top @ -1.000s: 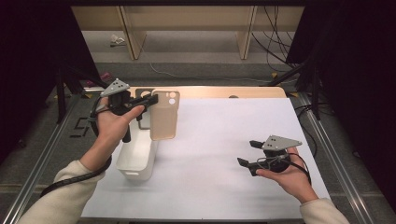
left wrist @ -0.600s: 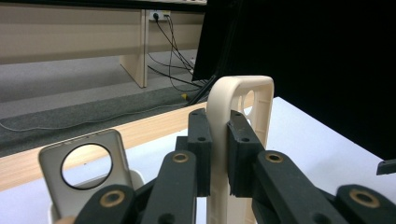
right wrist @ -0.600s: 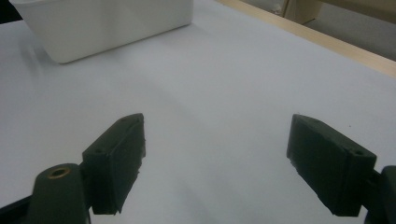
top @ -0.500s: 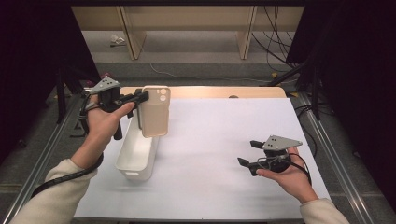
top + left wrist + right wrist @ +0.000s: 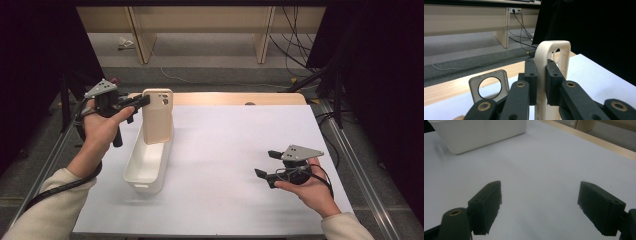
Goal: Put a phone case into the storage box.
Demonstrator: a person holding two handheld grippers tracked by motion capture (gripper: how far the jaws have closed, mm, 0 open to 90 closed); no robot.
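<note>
left tool gripping cream phone case by its edge | hanging it upright above white bin | advice: be lowering straight, releasing inside | right tool resting wide apart, empty

A pale wooden desk is standing in the middle of the scene, most of its top lying under a large white sheet, with bare wood showing along the far edge. Beyond it, grey carpeted floor is stretching toward a long light-wood bench whose two upright legs are resting on the carpet. Black cables are trailing down at the far right, and a thin white cord is lying across the floor. Black curtain-like panels are closing in the right and left sides. Metal rails are running along both sides of the desk. Soft, even light is falling from above.
</note>
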